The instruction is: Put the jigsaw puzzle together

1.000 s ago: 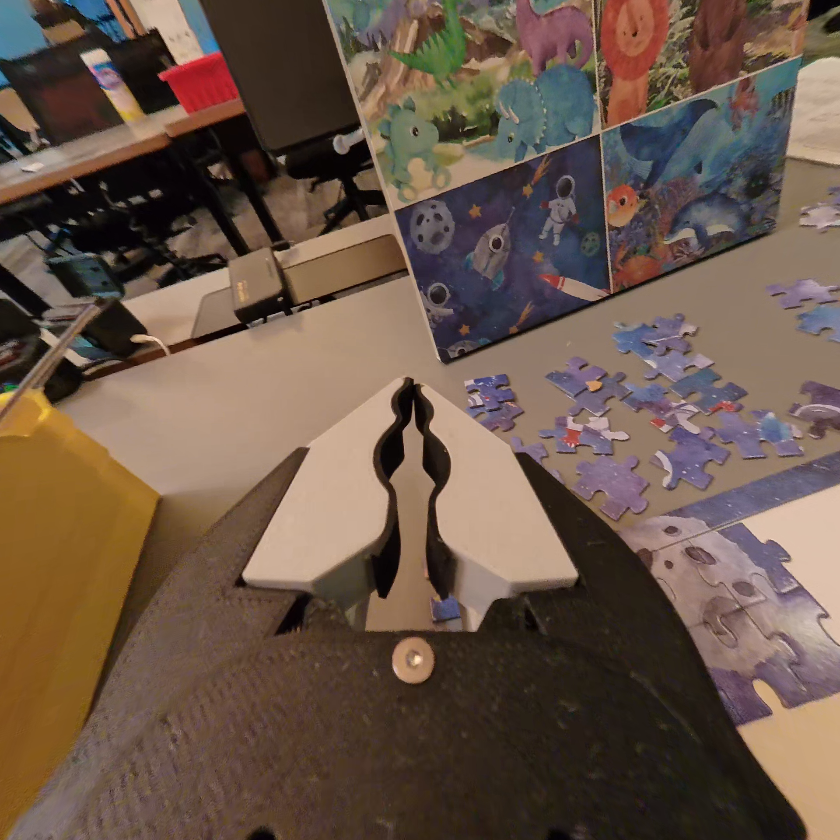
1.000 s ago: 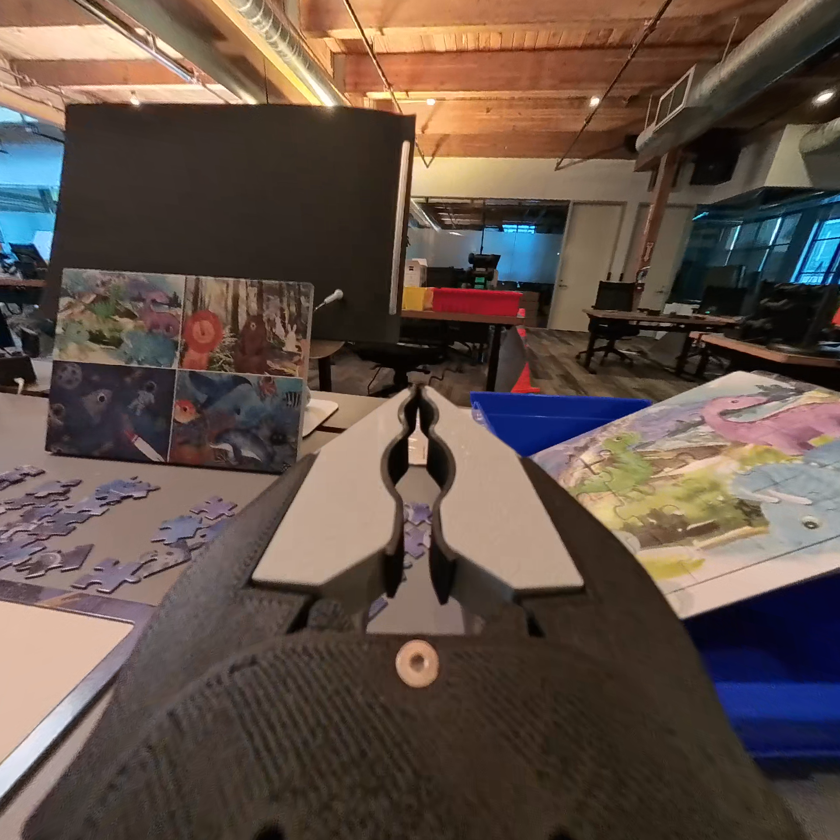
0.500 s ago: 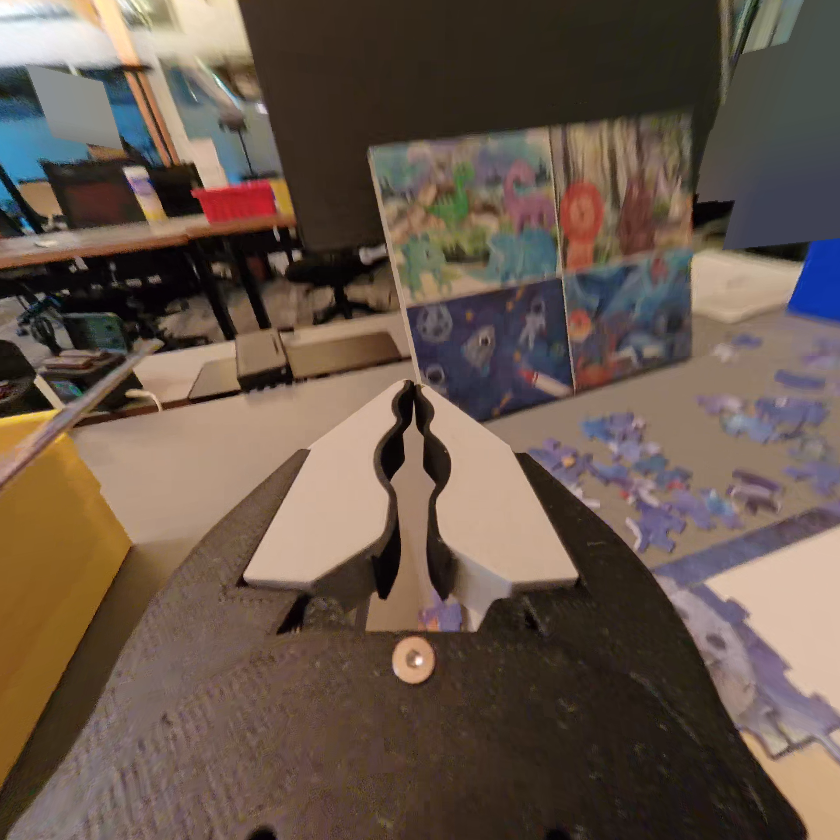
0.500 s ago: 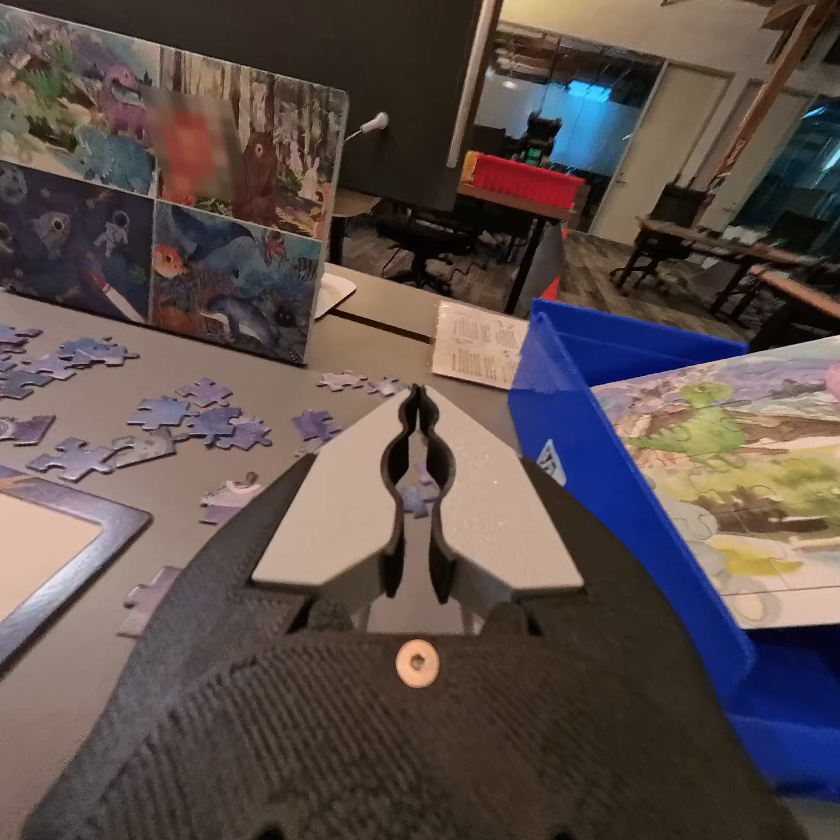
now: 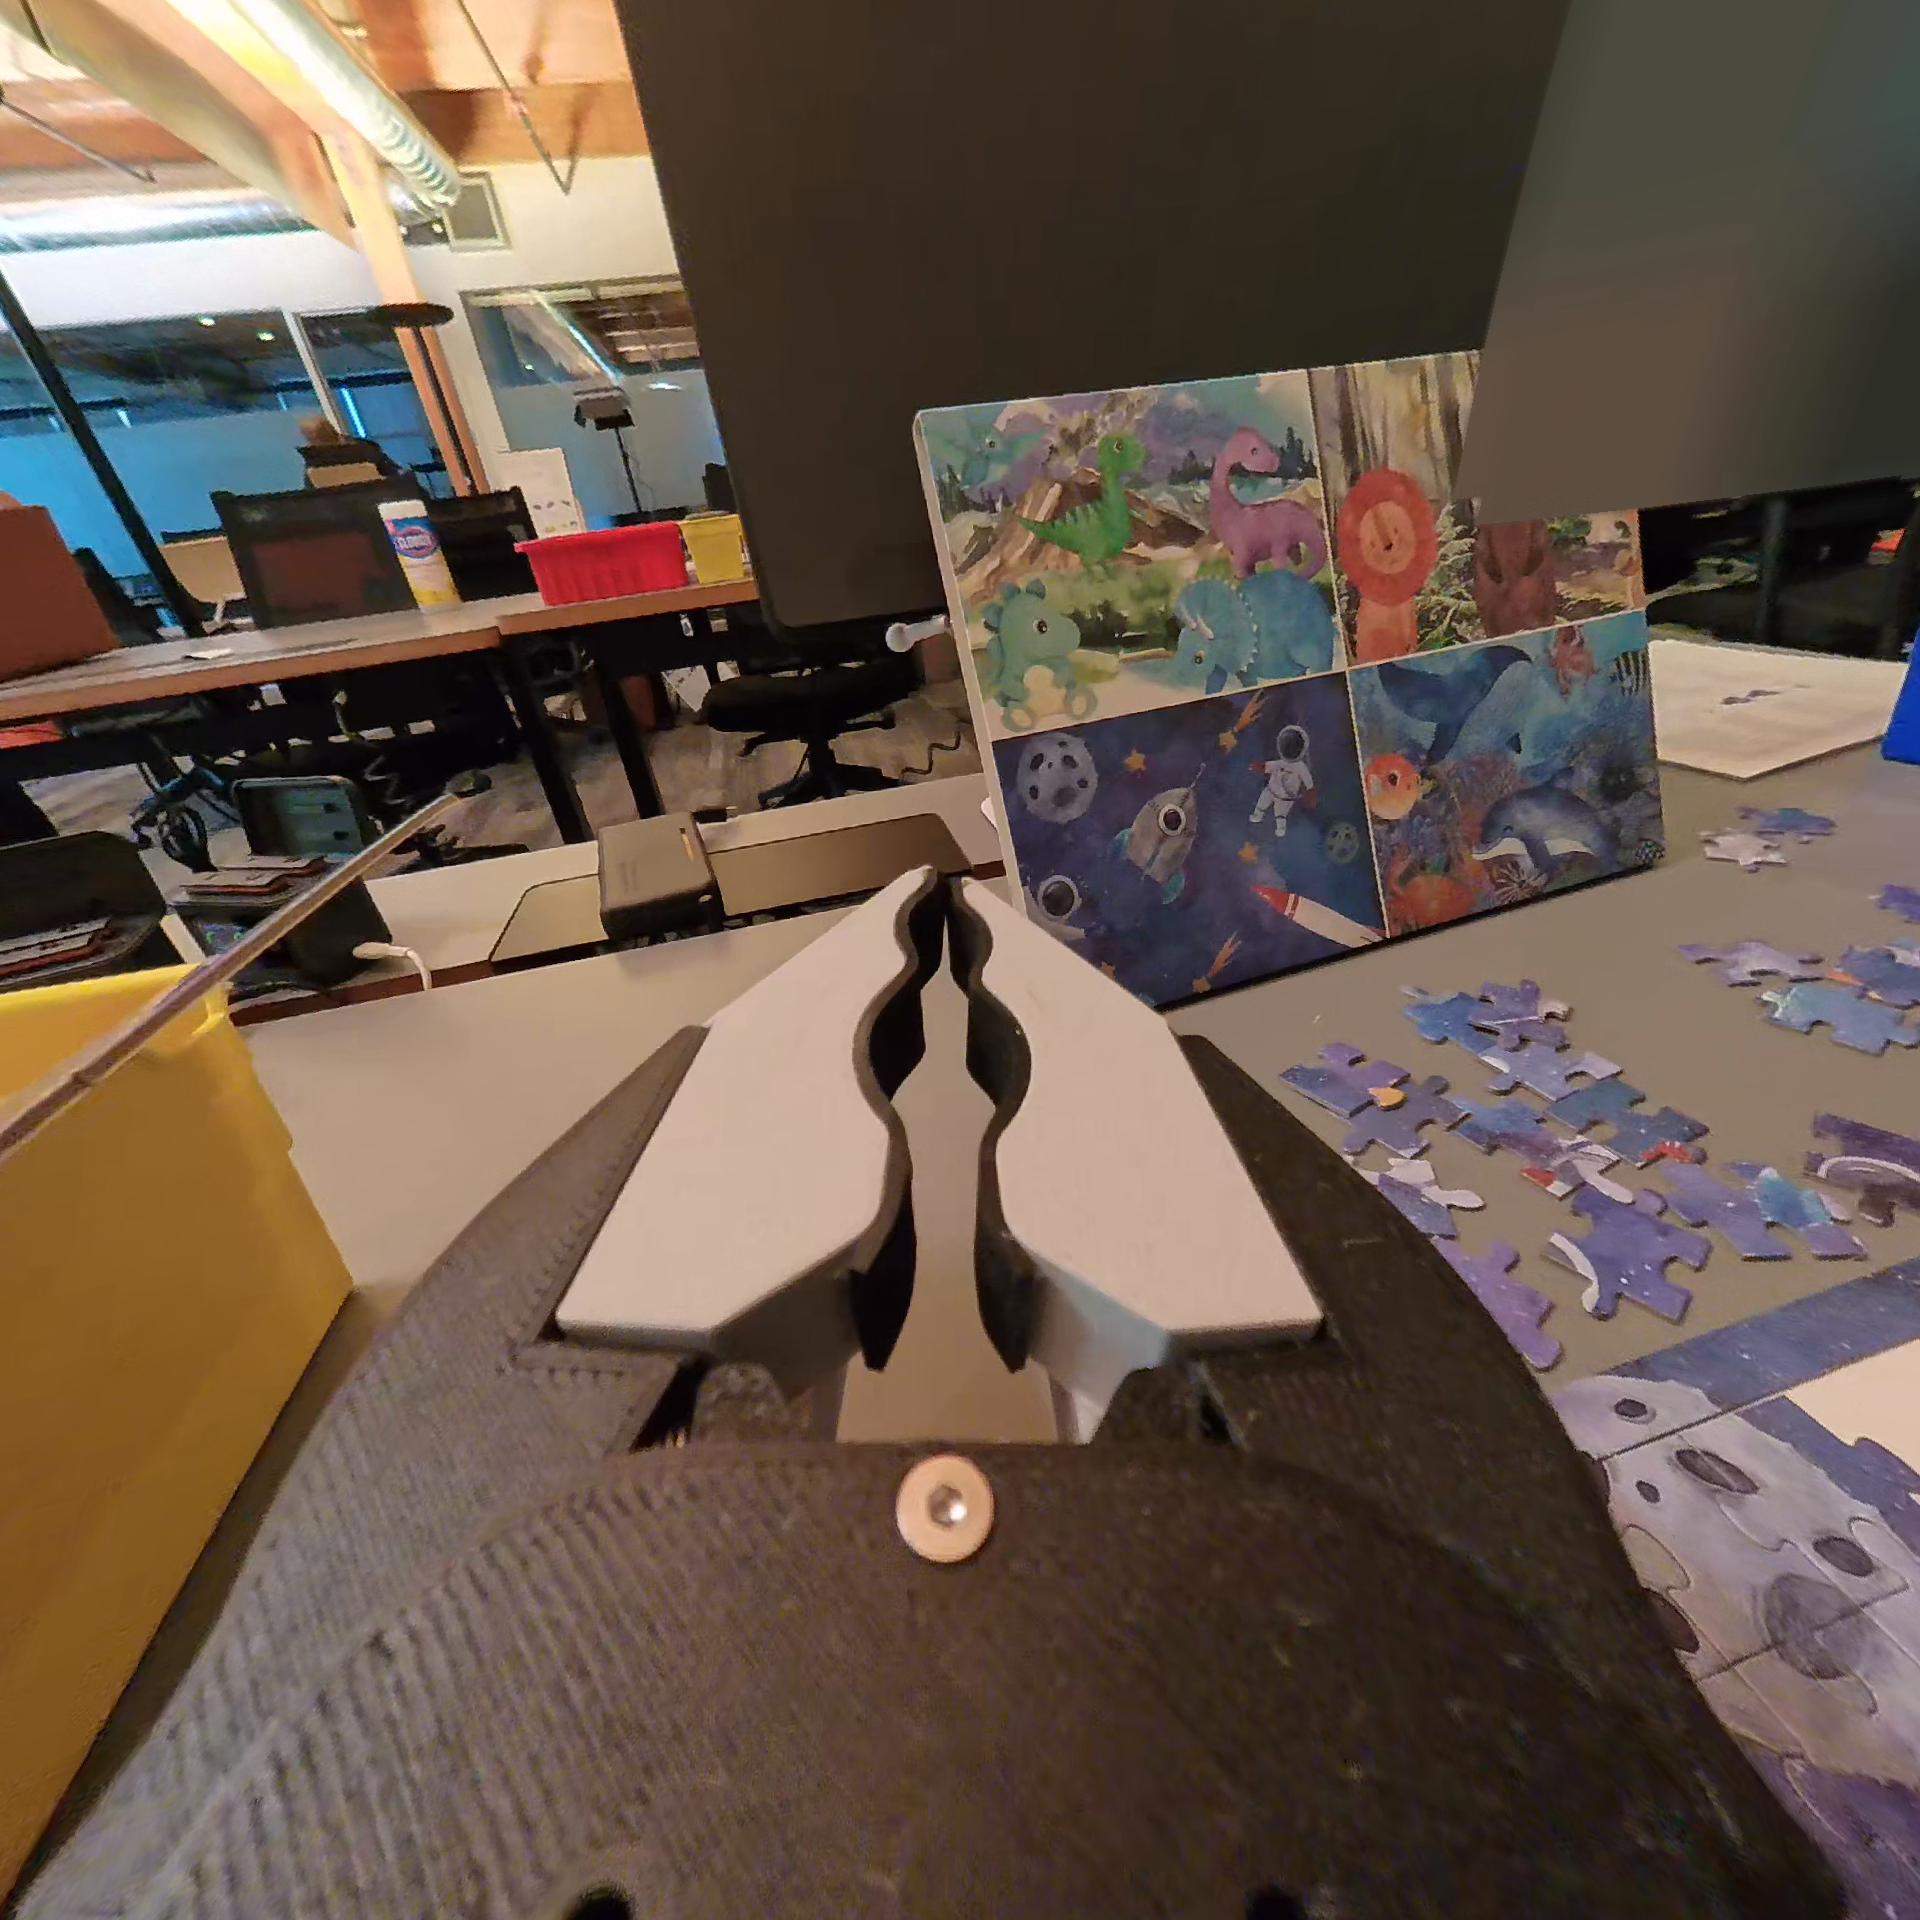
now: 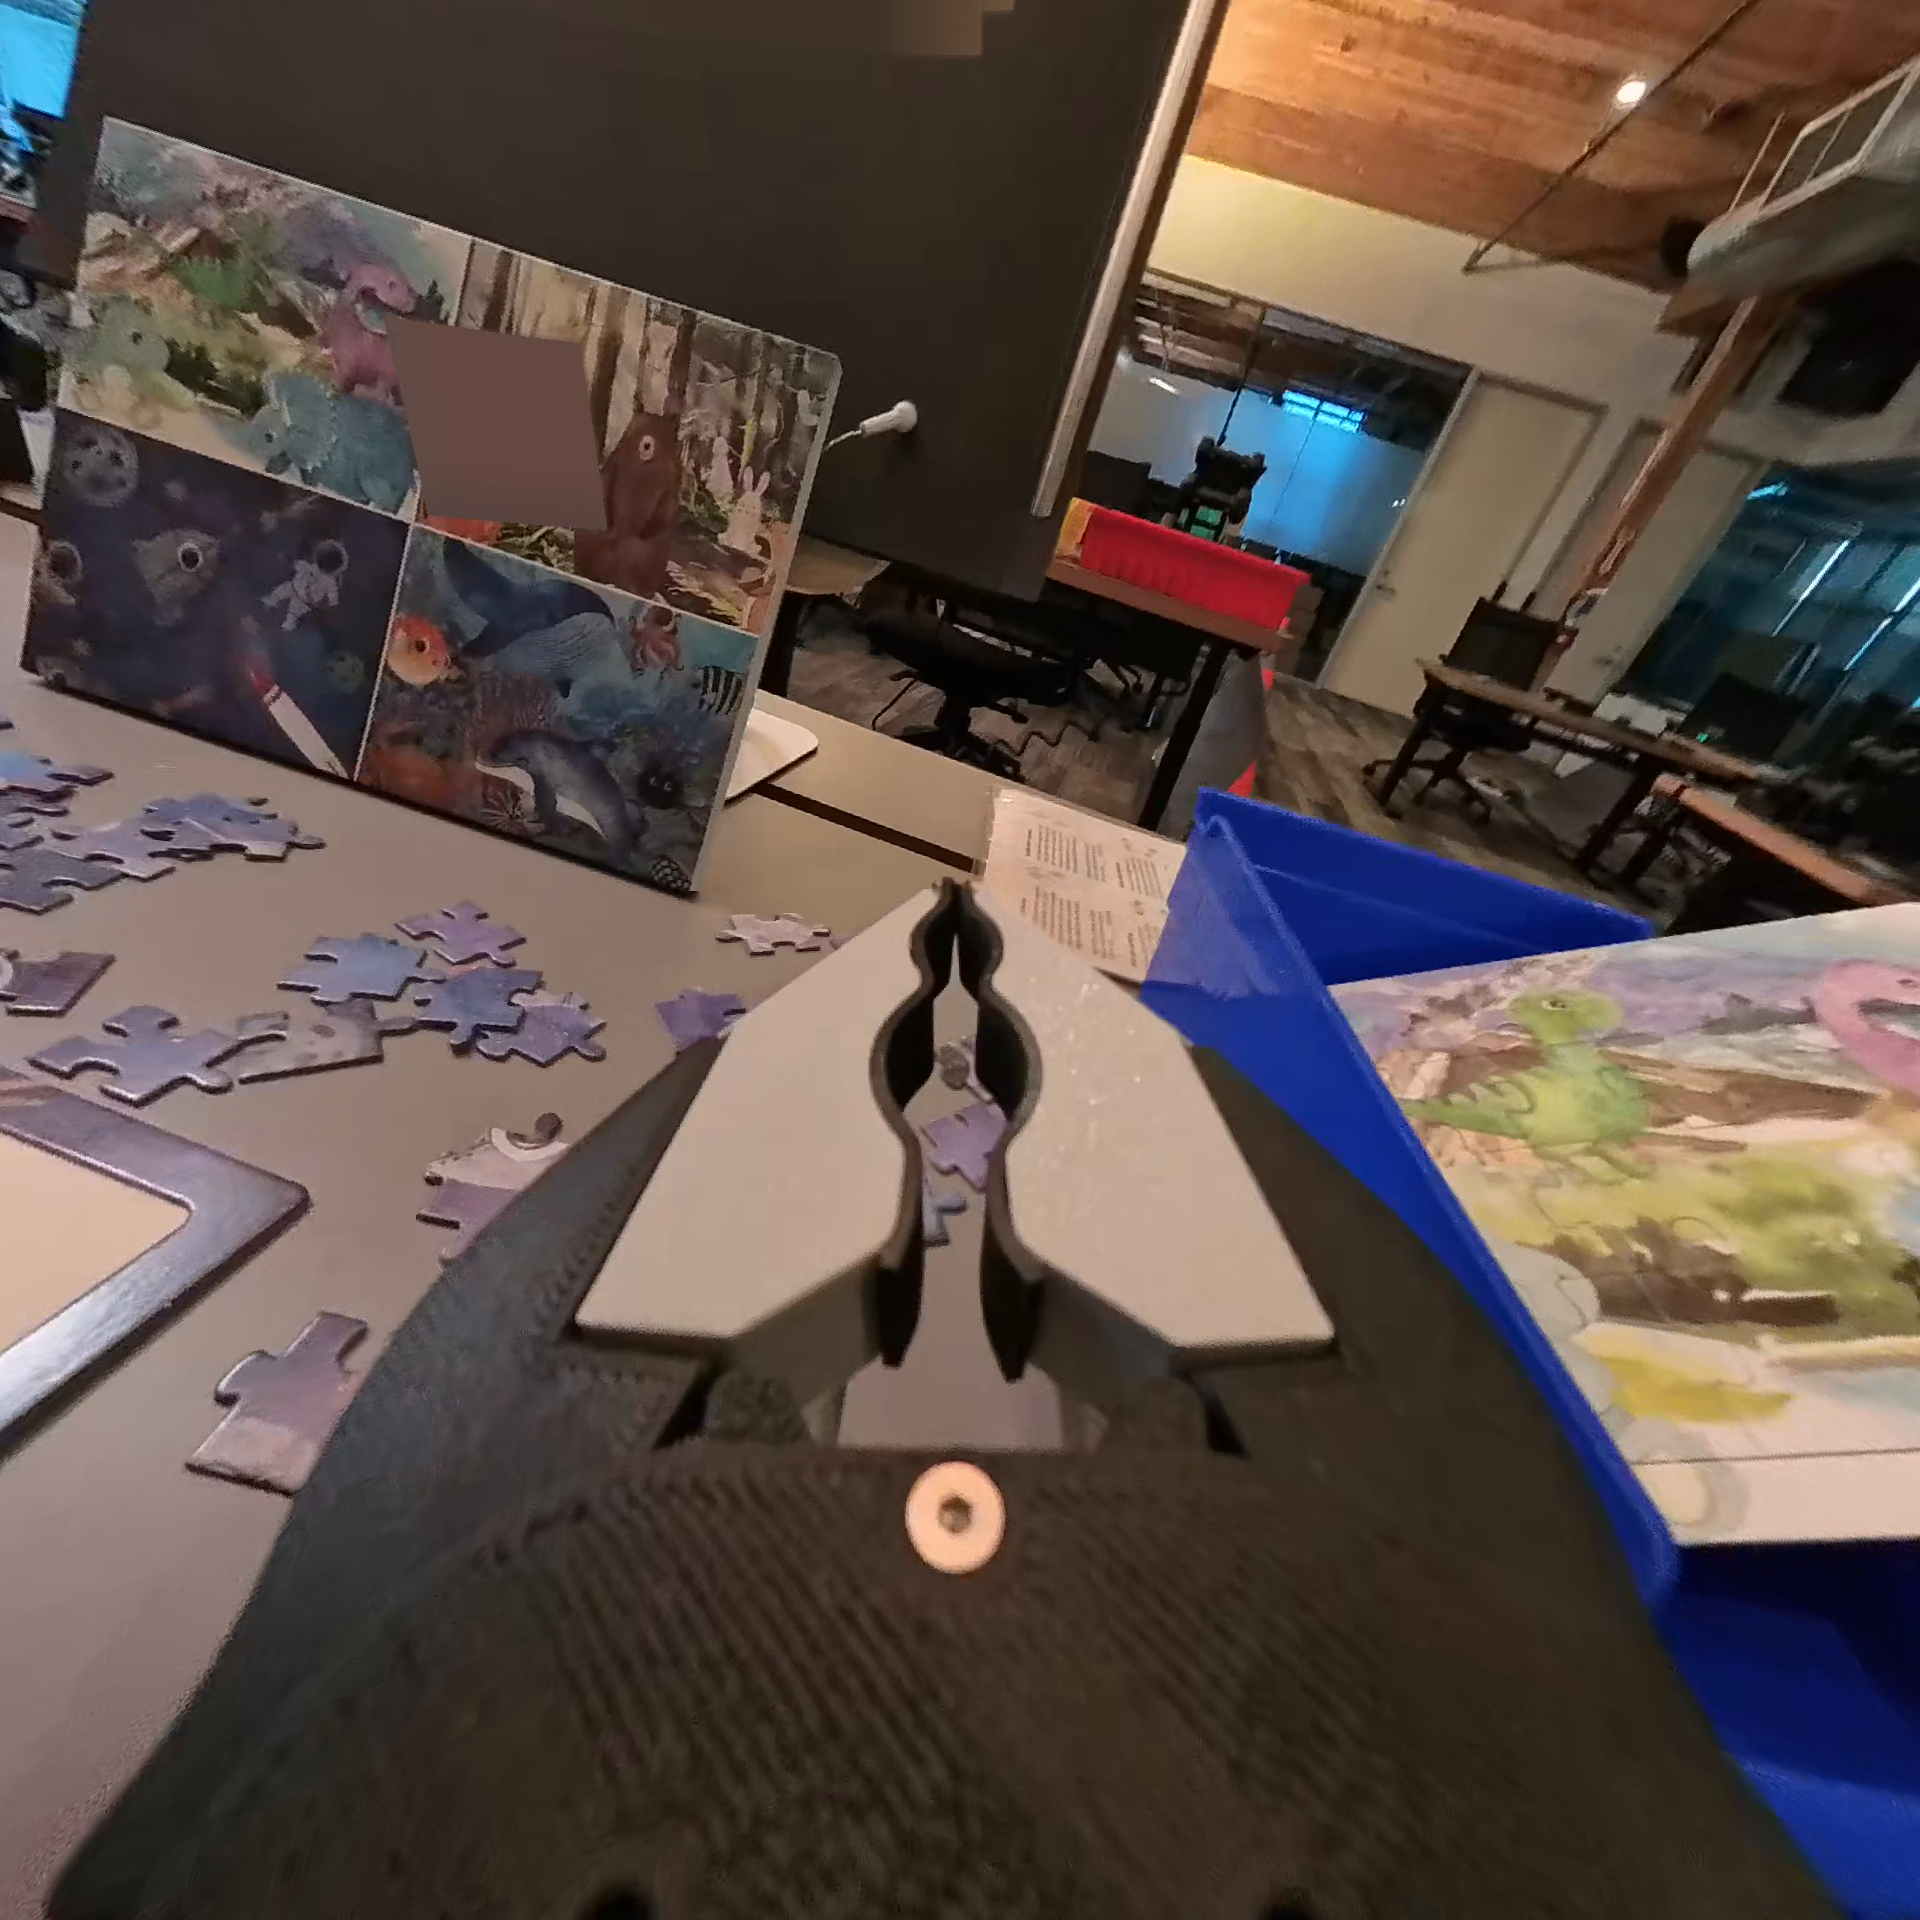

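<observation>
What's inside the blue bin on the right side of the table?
A finished dinosaur puzzle board lies tilted across the blue bin, resting on its rim. Behind it, only bare blue inner wall shows. Whatever lies beneath the board is covered.

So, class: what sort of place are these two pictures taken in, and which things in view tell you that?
Probably an open-plan office or workshop: long desks with black office chairs, glass-walled rooms behind, exposed wooden ceiling beams. The near grey table holds loose jigsaw pieces.
</observation>
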The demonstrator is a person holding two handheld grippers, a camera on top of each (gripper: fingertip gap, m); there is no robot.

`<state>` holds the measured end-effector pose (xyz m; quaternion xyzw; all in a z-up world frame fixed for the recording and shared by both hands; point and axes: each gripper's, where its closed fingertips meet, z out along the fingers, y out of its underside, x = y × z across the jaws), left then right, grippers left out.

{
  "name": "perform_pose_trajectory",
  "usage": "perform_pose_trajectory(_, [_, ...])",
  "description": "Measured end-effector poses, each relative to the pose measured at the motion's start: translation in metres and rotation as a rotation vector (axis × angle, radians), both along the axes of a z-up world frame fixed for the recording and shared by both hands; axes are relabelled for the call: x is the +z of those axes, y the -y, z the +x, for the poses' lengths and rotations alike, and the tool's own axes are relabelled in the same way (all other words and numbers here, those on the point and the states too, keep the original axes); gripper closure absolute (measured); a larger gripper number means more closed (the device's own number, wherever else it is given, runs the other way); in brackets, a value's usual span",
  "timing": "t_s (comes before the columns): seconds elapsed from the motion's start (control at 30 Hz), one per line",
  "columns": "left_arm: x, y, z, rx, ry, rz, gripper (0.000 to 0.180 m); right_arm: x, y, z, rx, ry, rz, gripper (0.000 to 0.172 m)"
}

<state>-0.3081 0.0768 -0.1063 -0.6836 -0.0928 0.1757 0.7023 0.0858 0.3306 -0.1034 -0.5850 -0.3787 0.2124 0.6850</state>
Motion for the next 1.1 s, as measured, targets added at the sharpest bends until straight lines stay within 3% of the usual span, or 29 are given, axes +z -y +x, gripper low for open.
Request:
perform_pose_trajectory(0.33, [0.004,0.001,0.006,-0.025,-0.004,0.023,0.18,0.014,-0.002,0.015,-0.009,-0.11,-0.004,0.172])
perform_pose_trajectory(0.6, [-0.004,-0.006,0.02,-0.083,0.09,-0.031,0.18,0.03,0.011,0.021,-0.001,-0.135,0.027,0.172])
perform_pose_trajectory(0.77, [0.028,0.005,0.039,-0.123,0.022,0.105,0.18,0.039,0.014,0.025,0.005,-0.208,-0.003,0.172])
perform_pose_trajectory(0.97, [0.039,0.009,0.055,-0.138,-0.061,0.133,0.18,0.055,0.025,0.028,0.046,-0.276,-0.002,0.172])
perform_pose_trajectory(1.1, [0.049,0.012,0.062,-0.156,0.031,0.219,0.18,0.063,0.021,0.048,-0.049,-0.272,0.098,0.172])
